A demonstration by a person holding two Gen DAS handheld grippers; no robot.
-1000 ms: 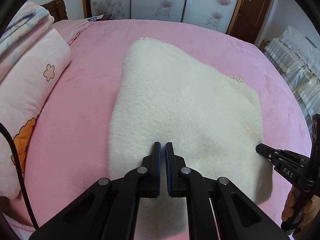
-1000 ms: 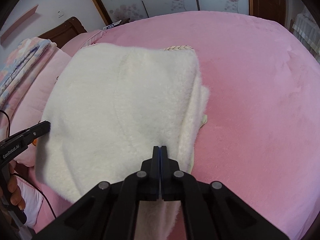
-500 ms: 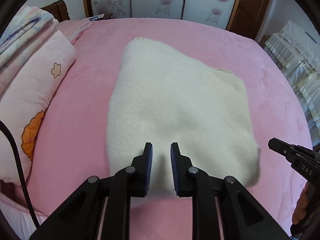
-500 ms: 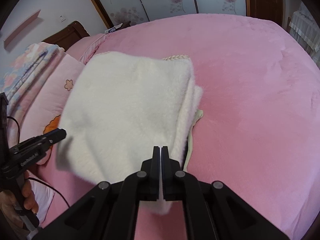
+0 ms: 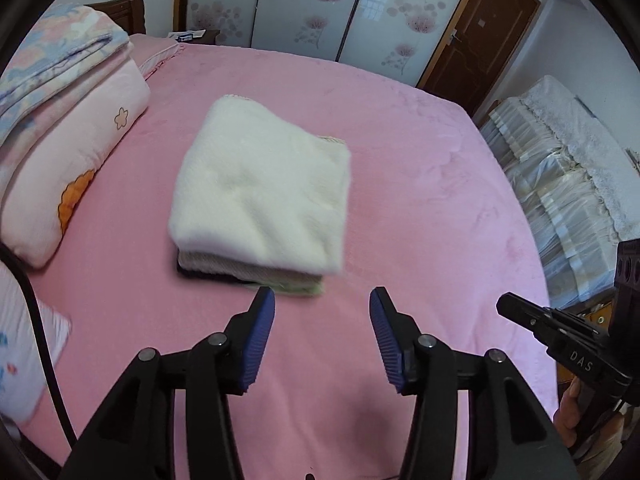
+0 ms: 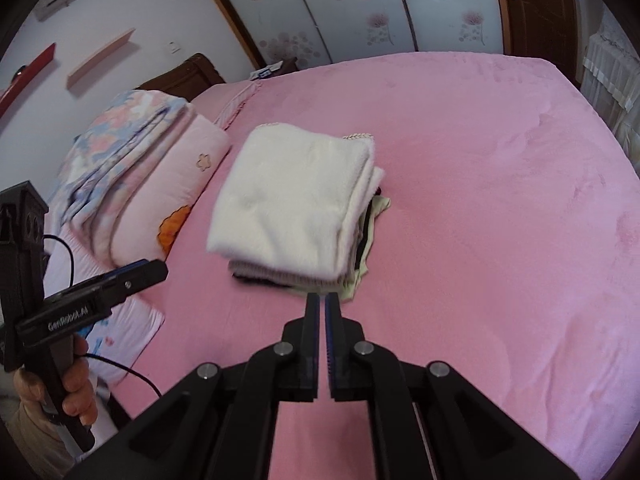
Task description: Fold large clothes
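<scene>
A folded white fluffy garment (image 5: 260, 192) lies on top of a small stack of folded clothes (image 5: 256, 274) on the pink bed (image 5: 420, 184). It also shows in the right wrist view (image 6: 296, 200), with the stack's edges (image 6: 362, 256) under it. My left gripper (image 5: 322, 312) is open and empty, just in front of the stack and apart from it. My right gripper (image 6: 323, 300) is shut with a thin slit between the pads, empty, its tips near the stack's front edge. The right gripper shows in the left wrist view (image 5: 532, 316), and the left gripper in the right wrist view (image 6: 148, 272).
Pink pillows with folded quilts (image 5: 60, 132) lie along the left side of the bed. A white covered sofa (image 5: 560, 176) stands to the right. Sliding flowered doors (image 5: 320, 8) and a brown door (image 5: 480, 28) are at the back.
Both grippers let go of the white garment and pulled back from it. The left gripper opened wide. The garment now rests folded on the stack.
</scene>
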